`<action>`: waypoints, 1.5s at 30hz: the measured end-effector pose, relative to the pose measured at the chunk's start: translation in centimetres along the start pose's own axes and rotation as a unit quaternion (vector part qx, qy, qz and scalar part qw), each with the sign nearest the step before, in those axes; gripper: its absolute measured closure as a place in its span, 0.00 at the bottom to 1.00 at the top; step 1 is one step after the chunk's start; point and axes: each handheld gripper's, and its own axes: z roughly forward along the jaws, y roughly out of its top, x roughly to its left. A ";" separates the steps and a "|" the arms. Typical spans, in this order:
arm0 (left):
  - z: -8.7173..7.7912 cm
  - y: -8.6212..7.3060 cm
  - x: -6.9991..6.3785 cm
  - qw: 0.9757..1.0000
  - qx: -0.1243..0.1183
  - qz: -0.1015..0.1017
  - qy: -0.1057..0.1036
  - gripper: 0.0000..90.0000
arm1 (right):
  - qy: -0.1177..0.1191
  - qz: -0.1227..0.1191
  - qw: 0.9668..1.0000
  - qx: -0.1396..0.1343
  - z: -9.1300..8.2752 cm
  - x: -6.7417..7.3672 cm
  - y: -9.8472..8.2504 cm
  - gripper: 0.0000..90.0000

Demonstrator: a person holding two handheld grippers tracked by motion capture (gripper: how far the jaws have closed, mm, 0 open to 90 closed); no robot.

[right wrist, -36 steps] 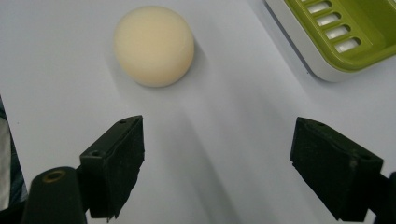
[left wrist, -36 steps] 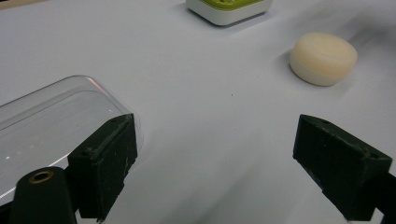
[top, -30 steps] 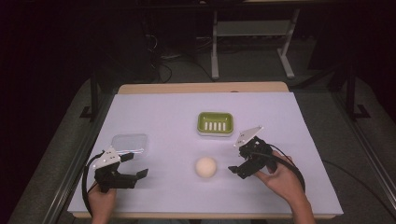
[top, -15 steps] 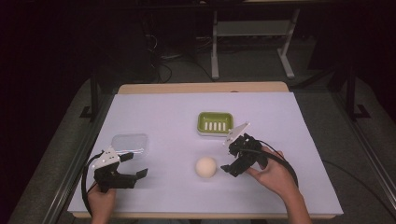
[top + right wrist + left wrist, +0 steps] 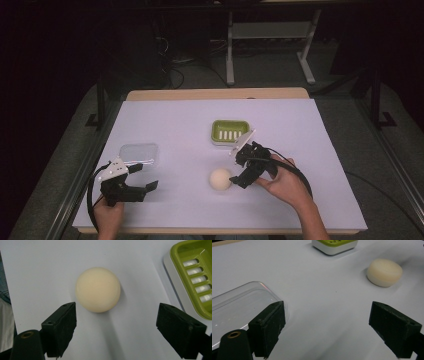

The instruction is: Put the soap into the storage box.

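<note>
Cream-coloured round soap bar (image 5: 98,289) lies on the white worktop (image 5: 310,150) just ahead of the right gripper (image 5: 240,172), between its jaws' line of approach but not yet between them; the jaws stand wide and hold nothing. Green soap dish (image 5: 193,277) with a slotted insert sits ahead and to the right of that gripper, empty. Left gripper (image 5: 145,186) rests low over the worktop, jaws likewise wide and empty, with a clear plastic lid (image 5: 239,307) just beside its left jaw. Judgement: the work is at its outset; the bar is ungrasped, and placing it in the dish, then presumably covering it, remains. The dish is cut off at the frame edge in the right gripper view. Whether the clear piece is a lid or a tray cannot be settled.
</note>
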 end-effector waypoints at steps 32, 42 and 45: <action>0.1 0.0 0.0 1.000 -0.001 -0.005 -0.002 0.14 | 0.040 -0.023 0.997 0.063 4.6 0.9 2.9 0.17; 0.1 0.0 -0.1 1.000 -0.002 -0.007 -0.003 0.14 | 0.040 -0.023 0.996 0.077 5.4 0.9 3.1 0.16; 0.1 0.0 -0.1 1.000 -0.002 -0.006 -0.003 0.14 | 0.041 -0.023 0.996 0.081 5.6 1.0 3.1 0.16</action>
